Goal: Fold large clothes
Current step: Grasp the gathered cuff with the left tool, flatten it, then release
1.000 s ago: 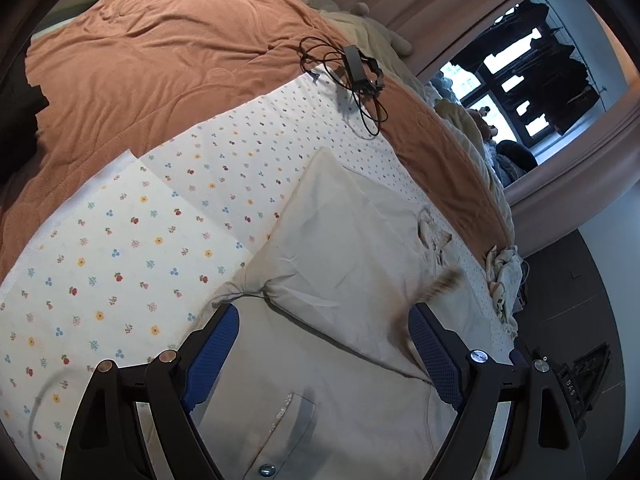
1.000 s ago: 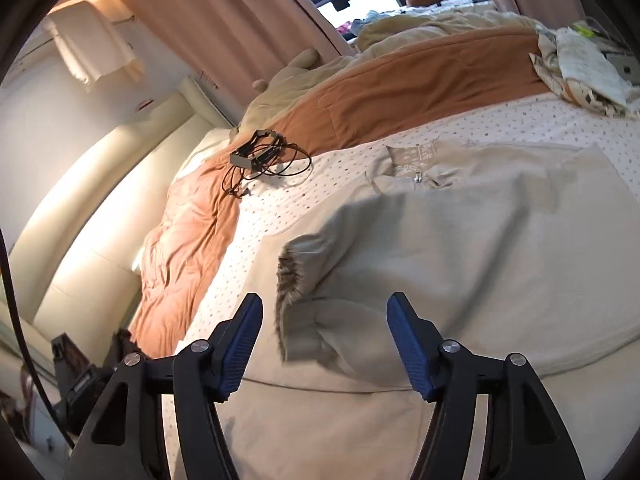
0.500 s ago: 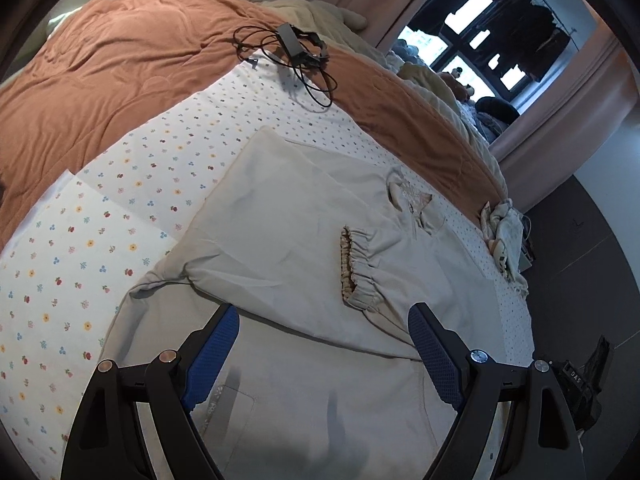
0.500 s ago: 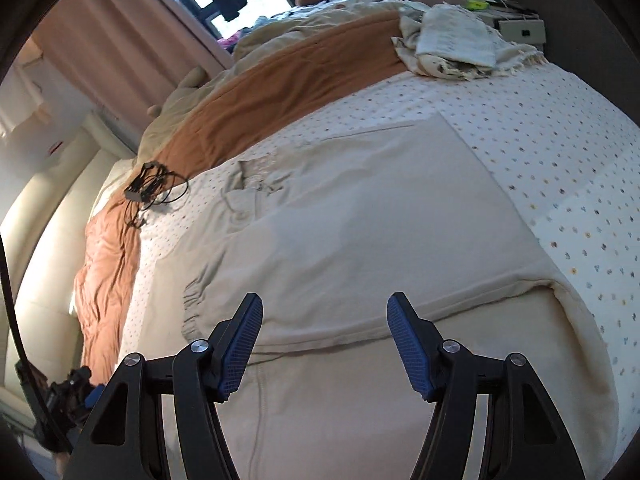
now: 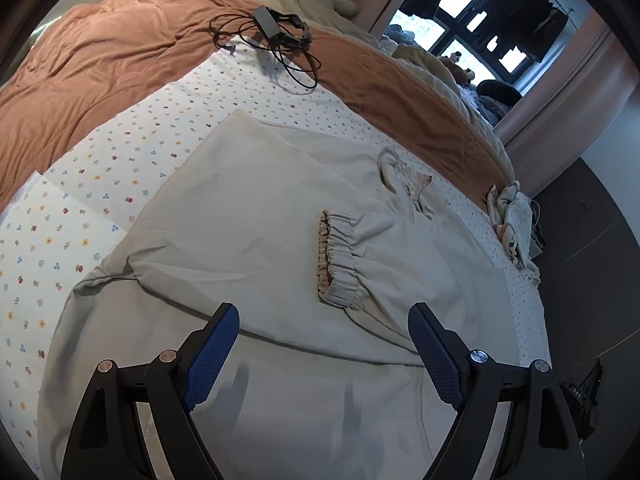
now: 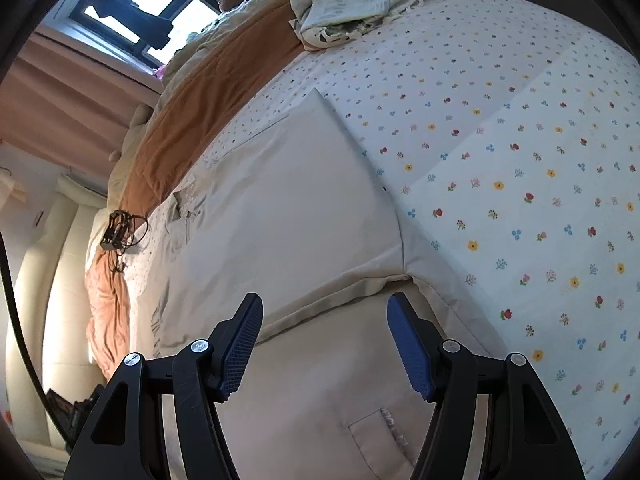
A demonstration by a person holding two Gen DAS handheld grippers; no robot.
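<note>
Your biggest surface is the bed, covered by a flowered sheet (image 5: 120, 168) whose bare stretch runs wide on the left of the left wrist view and fills the whole right side of the right wrist view (image 6: 520, 200). Along the far side of that sheet lies a rust-orange blanket (image 5: 100, 60), its edge forming a long diagonal border behind the work. On the sheet sits the beige garment (image 5: 248, 208), spread flat with its sides folded in toward the middle; in the right wrist view (image 6: 288, 216) its folded side makes a straight crease next to the bare flowered sheet, and a hemmed edge crosses just ahead of your fingers. A sleeve lies folded across the garment's body, ending in a gathered cuff (image 5: 336, 256) with a frilled trim, resting on the fabric just ahead of your left gripper (image 5: 324, 344). That gripper hangs over the garment's lower part with its blue pads wide apart and nothing between them. Your right gripper (image 6: 324, 336) is likewise spread, empty, above the hemmed edge, with a pocket (image 6: 384, 436) showing below it. Beyond the garment's far corner a crumpled pile of cloth (image 6: 348, 4) sits at the bed's edge, well apart from the work. A black charger with a tangled cable (image 5: 276, 36) rests where blanket meets sheet, well clear of the garment.
</note>
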